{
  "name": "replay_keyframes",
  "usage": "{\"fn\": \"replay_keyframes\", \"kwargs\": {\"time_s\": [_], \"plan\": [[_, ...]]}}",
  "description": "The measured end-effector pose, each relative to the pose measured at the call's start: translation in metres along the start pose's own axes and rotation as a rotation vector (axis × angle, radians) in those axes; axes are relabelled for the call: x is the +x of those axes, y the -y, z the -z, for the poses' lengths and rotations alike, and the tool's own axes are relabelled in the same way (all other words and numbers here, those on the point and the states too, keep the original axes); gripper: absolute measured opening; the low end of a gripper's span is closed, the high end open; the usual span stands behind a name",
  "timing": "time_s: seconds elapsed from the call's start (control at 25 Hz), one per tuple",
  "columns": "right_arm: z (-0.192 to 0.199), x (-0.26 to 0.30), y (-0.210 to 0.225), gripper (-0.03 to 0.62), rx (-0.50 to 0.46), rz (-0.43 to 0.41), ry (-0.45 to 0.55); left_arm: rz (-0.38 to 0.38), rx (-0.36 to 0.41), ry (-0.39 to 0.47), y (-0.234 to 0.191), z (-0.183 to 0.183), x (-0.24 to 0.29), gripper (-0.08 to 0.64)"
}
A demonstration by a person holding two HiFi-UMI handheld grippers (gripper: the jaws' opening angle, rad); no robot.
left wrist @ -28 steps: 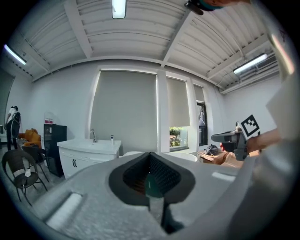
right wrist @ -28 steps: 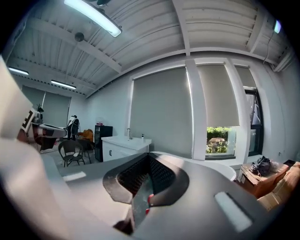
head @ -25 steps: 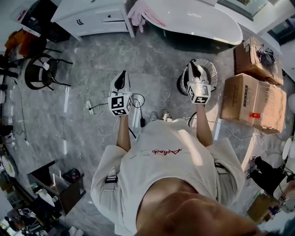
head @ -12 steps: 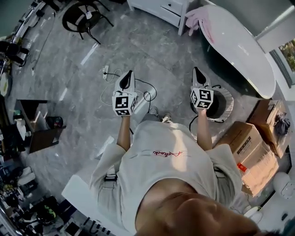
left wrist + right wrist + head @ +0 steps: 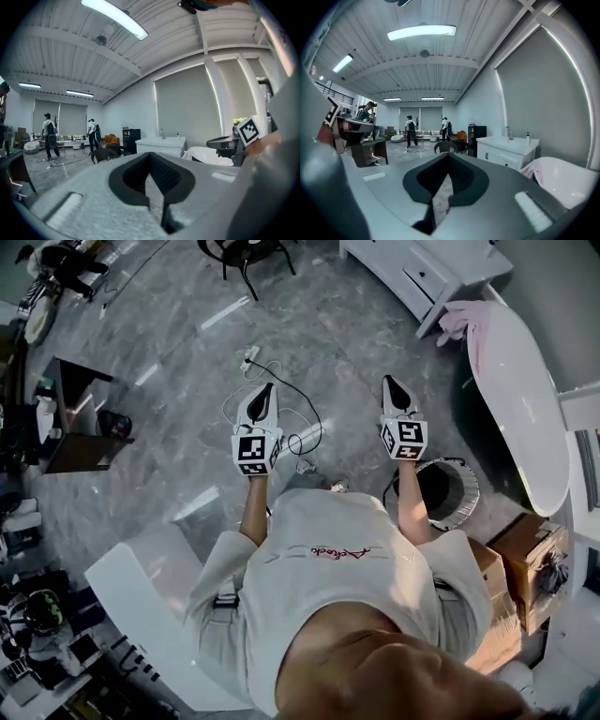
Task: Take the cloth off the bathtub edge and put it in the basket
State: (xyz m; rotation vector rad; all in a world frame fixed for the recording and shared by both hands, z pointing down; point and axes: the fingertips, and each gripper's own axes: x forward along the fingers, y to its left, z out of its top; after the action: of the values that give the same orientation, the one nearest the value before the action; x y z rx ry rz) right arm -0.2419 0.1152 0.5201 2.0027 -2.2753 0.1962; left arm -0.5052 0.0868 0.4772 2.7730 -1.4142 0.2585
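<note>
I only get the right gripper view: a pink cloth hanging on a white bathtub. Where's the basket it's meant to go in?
Observer: The basket stands on the floor beside the person's right forearm, near the bathtub.
Visitor: And the other gripper?
Observer: The left gripper is shut and empty, held alongside the right gripper.
Visitor: Anything lying on the floor?
Observer: A white power strip lies ahead of the left gripper.
</note>
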Motion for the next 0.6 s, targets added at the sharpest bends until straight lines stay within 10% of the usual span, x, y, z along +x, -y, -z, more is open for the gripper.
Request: {"fn": "replay_keyframes", "kwargs": {"time_s": [0.6], "plan": [[-0.026, 0.125, -0.201, 0.006, -0.099, -0.322, 0.008, -0.265, -0.053, 0.017, -0.163, 0.029, -0.095, 0.0]]}}
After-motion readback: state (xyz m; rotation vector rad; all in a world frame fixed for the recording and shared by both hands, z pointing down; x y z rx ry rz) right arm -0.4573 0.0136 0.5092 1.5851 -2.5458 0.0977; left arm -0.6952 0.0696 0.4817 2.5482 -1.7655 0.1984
